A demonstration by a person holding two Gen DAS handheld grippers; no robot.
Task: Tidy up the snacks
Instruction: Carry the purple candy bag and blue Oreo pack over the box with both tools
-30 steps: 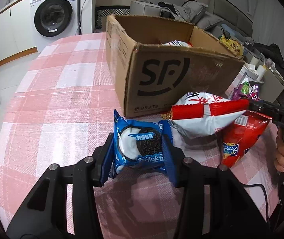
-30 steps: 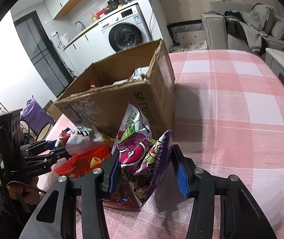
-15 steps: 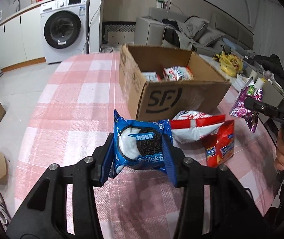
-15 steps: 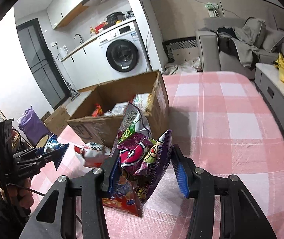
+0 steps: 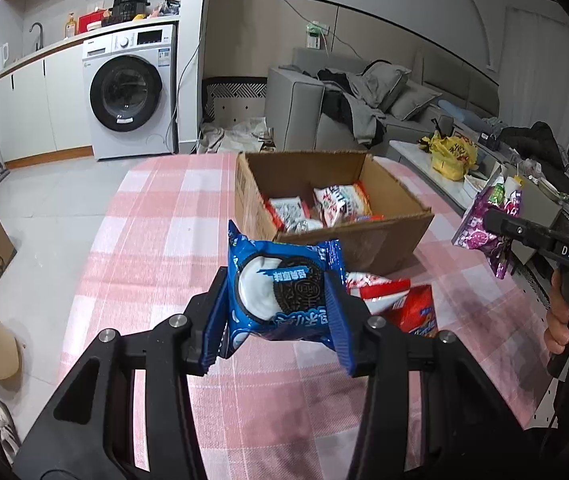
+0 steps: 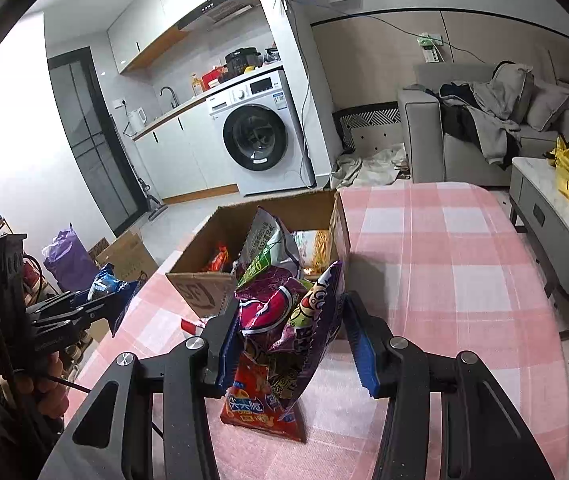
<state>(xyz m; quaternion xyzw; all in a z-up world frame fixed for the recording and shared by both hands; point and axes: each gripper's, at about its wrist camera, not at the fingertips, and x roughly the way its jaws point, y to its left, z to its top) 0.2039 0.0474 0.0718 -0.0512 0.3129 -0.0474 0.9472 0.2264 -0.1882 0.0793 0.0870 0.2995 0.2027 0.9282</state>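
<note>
Height is what has changed in my left wrist view: a second ago the brown cardboard box filled the upper middle of the frame and showed me only its printed front wall, and now it sits smaller, at centre, with its open top and the red-and-white packets inside in plain sight. My left gripper is clamped on the blue cookie packet with the black-and-white sandwich biscuit picture, at lower centre, clear of the pink-and-white checked tablecloth. Just behind it, low and right of centre, a red-and-white snack bag and a red chip bag lie on the cloth in front of the box. At the right edge my right hand carries the other tool.

From the right wrist, the same rise shows: the box was a wall before, and now I look down into it, centre frame. My right gripper is pinched shut on the crumpled purple snack bag, lower centre, lifted off the cloth. My left hand is at the lower left.

I judge both packets ready to carry over the rim and drop in; two bags wait.
</note>
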